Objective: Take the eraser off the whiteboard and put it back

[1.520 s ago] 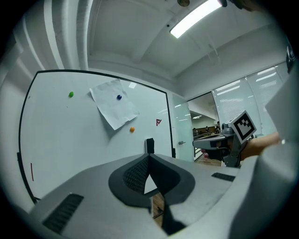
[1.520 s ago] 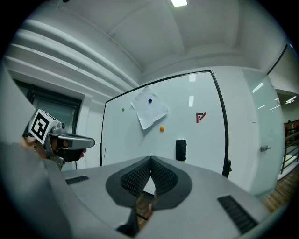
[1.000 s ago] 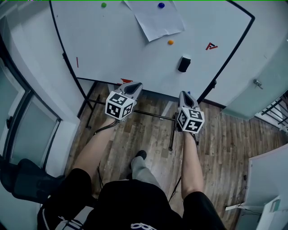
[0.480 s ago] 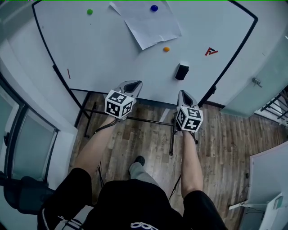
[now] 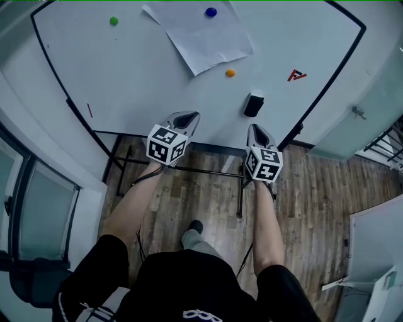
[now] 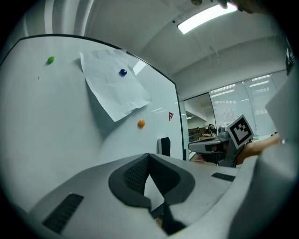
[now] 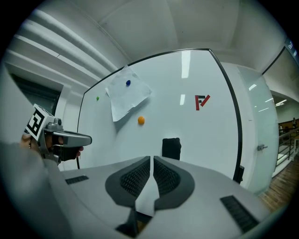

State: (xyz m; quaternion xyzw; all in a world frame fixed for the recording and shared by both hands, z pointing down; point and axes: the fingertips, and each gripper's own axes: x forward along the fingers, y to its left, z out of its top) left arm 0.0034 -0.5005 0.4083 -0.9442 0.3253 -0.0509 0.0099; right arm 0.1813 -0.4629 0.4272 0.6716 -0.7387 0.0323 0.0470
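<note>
Whiteboard [image 5: 157, 82], black-framed: standing in front of me.
Eraser [image 5: 254, 105], black: clinging to the board low on the right.
Paper sheet [image 5: 201, 38]: hanging tilted under a blue magnet [image 5: 211, 12].
Green magnet [image 5: 114, 21] and orange magnet [image 5: 230, 73]: sitting on bare board, well apart.
Red mark [image 5: 296, 75]: showing right of the eraser.
Left gripper [image 5: 184, 118]: I am pointing it at the board's lower edge, nothing in it.
Right gripper [image 5: 255, 129]: I am holding it just below the eraser, not touching.
Wooden floor [image 5: 201, 195]: lying beneath my arms.
</note>
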